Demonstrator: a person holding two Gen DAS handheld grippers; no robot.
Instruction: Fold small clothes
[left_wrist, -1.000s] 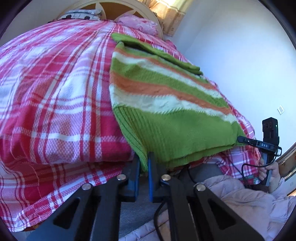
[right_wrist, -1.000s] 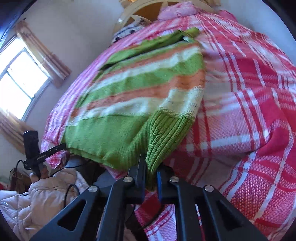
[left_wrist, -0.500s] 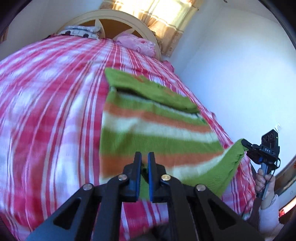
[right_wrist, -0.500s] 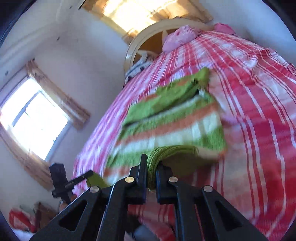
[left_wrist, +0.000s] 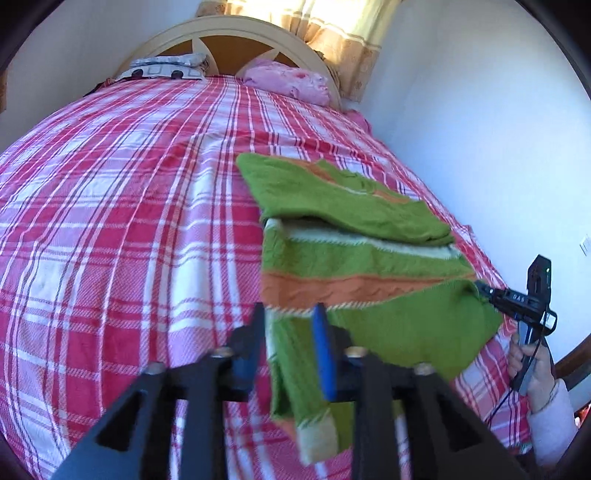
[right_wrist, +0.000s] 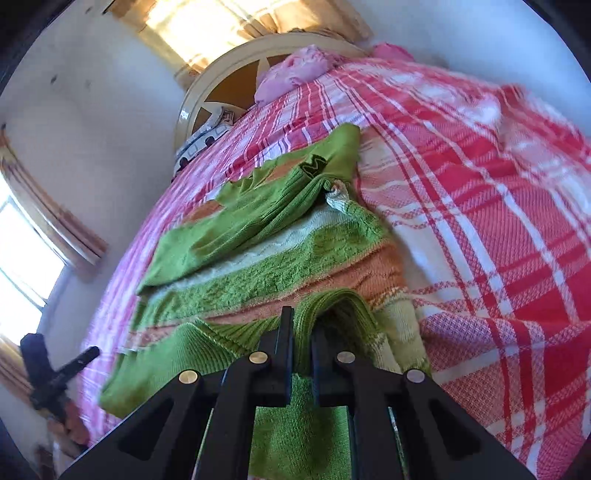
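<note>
A small knitted sweater with green, orange and cream stripes lies on the bed, its sleeves folded across the top. Its green hem is lifted and carried over the body. My left gripper is open, and the left corner of the hem hangs loose between its fingers. My right gripper is shut on the sweater's green ribbed hem and holds it raised over the orange stripe. The right gripper also shows at the right edge of the left wrist view, with the hem corner in it.
The bed has a red and white plaid cover, two pillows and a round headboard at the far end. A white wall runs close along the right side. A window is on the left.
Both grippers have lifted the green hem from the bed's near edge and carried it up over the sweater. The left gripper, shut on the hem before, has opened.
</note>
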